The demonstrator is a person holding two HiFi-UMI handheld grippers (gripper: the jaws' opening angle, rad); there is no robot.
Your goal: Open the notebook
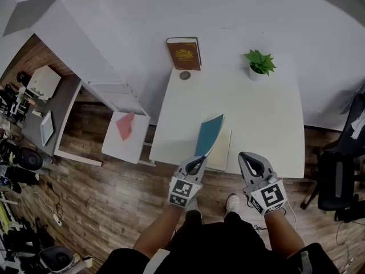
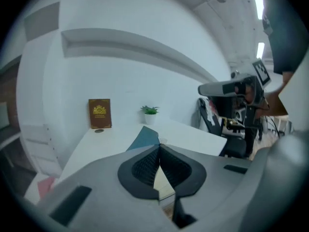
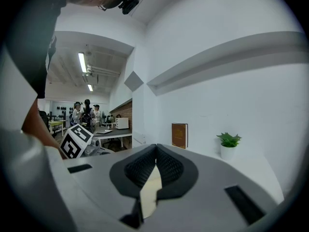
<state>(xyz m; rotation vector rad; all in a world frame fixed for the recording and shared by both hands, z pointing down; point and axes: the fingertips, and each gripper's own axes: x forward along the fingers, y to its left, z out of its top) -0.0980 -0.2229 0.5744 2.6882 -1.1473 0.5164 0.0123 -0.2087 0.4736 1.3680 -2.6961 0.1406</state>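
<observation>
My white desk (image 1: 268,119) stands against a white wall (image 1: 228,10), wooden floor (image 1: 114,193) below, black chair (image 1: 333,181) at my right.

In the head view the lower corner of the notebook's (image 1: 210,136) raised teal cover was hidden behind the left gripper (image 1: 197,162). In the left gripper view that gripper's own grey body covered all of the notebook but a teal wedge (image 2: 145,139) past its tips. The round thing (image 1: 185,75) before the brown book (image 1: 184,54) was too small to tell, the black chair (image 1: 336,178) was cut by the right edge, and the people (image 3: 86,114) far off in the right gripper view were small and blurred.
</observation>
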